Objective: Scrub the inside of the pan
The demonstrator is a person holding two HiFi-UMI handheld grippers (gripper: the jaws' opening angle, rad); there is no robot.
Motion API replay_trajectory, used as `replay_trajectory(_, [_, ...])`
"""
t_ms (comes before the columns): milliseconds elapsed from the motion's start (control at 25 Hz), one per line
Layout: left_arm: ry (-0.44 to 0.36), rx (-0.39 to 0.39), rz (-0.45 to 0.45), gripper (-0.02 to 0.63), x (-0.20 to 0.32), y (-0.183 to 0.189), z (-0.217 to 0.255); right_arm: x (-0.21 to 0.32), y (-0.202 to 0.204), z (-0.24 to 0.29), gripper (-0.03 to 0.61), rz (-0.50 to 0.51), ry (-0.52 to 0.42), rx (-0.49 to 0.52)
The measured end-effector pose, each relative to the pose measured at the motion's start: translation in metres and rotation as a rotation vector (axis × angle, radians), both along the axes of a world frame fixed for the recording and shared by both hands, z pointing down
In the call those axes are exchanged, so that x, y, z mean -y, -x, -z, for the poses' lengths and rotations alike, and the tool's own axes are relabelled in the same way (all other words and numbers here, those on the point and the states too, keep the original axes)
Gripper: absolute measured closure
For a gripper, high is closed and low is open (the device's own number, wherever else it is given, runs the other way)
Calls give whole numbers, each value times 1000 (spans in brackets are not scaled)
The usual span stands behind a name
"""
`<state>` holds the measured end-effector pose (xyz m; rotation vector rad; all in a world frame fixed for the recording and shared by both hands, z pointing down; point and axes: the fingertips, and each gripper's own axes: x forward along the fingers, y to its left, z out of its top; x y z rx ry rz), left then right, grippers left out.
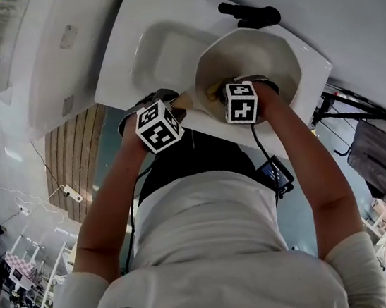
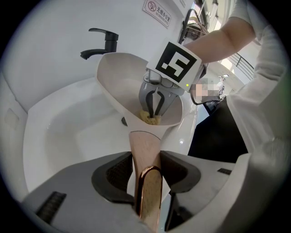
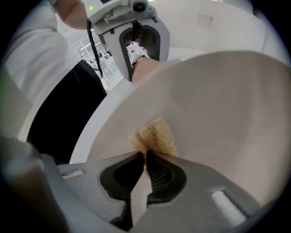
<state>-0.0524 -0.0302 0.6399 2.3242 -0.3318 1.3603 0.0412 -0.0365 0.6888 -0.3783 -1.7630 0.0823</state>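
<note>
Over the sink (image 1: 158, 55), left gripper (image 2: 146, 158) clamps pan handle (image 2: 149, 186); right gripper (image 3: 145, 154) pinches sponge (image 3: 158, 133) inside pan (image 3: 218, 104).

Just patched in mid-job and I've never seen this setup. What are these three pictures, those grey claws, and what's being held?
No robot here: a person holds a two-jaw tool in each hand. The head view looks down from the person's head onto a white sink. The other two views ride on the tools and look along their jaws. The left tool is clamped on the wooden handle of a pale pan, tilted over the sink near a black faucet. The right tool pinches a yellowish sponge against the pan's inside. The black-and-white cubes are part of the tools.
</note>
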Motion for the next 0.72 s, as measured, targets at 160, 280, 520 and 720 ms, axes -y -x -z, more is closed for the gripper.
replay_trajectory(160, [5,0,0,431,0,0,0,-13,-24,0,560,-43,124,-116])
replay_trajectory(280, [3,-2,0,431,0,-1,0,-15,-45,-3,560,-100,187,-226])
replay_trajectory(520, [2,-3,-2,431,-1,-3,1,-19,-93,-4,560,-240,296,-526])
replay_trajectory(720, [5,-5,-5,431,0,-4,1,-16,-125,0,560,-313,341,-721])
